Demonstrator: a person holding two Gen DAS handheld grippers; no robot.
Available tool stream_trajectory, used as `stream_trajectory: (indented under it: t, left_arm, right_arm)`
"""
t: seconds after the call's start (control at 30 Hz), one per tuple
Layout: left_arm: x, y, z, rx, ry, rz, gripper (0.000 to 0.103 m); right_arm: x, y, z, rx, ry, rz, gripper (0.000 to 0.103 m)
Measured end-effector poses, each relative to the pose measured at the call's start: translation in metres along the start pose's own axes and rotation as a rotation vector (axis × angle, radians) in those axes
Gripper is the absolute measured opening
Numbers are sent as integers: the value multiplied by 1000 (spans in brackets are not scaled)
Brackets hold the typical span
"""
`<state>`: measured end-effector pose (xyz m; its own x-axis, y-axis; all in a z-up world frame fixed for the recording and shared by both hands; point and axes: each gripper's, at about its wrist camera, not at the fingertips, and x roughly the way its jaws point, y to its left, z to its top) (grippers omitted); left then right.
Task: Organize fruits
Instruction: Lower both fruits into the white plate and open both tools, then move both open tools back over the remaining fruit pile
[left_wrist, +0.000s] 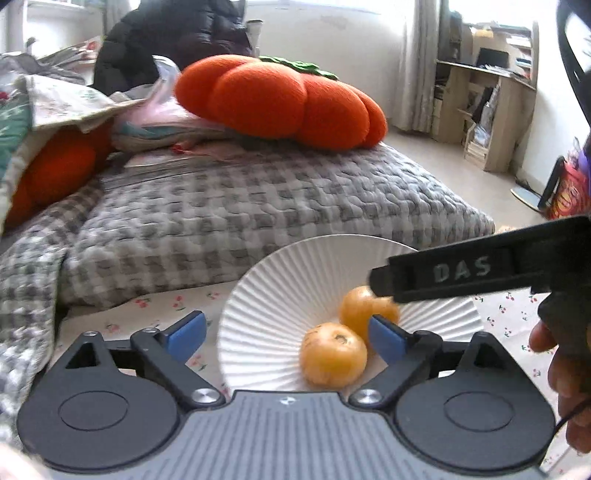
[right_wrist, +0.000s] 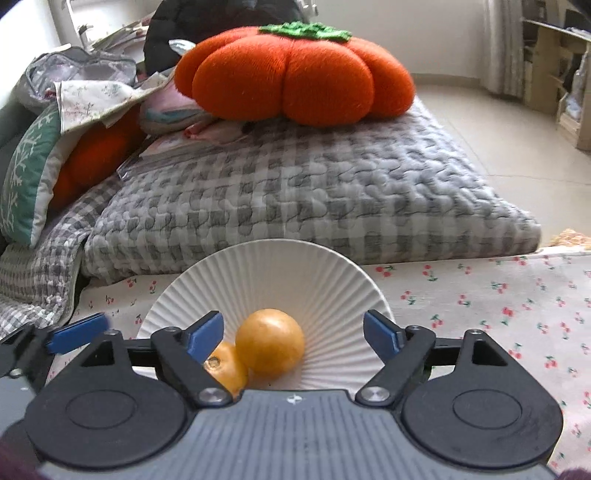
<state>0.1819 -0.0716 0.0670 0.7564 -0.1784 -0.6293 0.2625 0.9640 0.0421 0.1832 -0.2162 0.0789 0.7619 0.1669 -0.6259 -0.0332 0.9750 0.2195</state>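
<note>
Fingers of left gripper (left_wrist: 288, 338) spread wide, nothing between the blue pads, tips hovering over near edge of white ribbed plate (left_wrist: 280, 280). Right gripper (right_wrist: 293, 334) likewise spread, pads either side of the fruit without touching. Two yellow-orange fruits on the plate, touching each other: nearer fruit (left_wrist: 332, 354) with stem end up, farther fruit (left_wrist: 360, 308) just behind it, partly hidden in the left wrist view by the right gripper's black finger. Plate resting on cherry-print cloth (right_wrist: 480, 295). Beyond, grey checked quilt (right_wrist: 295, 192), folded thick. Farther back, orange pumpkin cushion (right_wrist: 291, 74) on top of the quilt, cluttered fabrics at left, wooden shelf (left_wrist: 491, 103) by far wall.
</note>
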Motion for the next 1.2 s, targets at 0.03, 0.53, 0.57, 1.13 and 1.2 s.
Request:
stream_trajectory:
  t: [0.03, 0.53, 0.57, 1.13, 1.2]
  left_arm:
    - [-7, 2, -1, -4, 0, 2, 87]
    - [-120, 41, -34, -154, -25, 59, 90]
    - [-127, 43, -38, -151, -26, 71, 90]
    - [-162, 79, -93, -294, 51, 58, 94]
    - [-162, 78, -93, -307, 54, 37, 94]
  right_arm:
    - [-6, 2, 0, -3, -12, 11, 85]
    - [-121, 66, -44, -286, -187, 10, 103]
    - [-128, 69, -49, -308, -201, 5, 103]
    - [-177, 85, -104, -410, -270, 49, 102]
    - [-176, 82, -102, -382, -253, 86, 102]
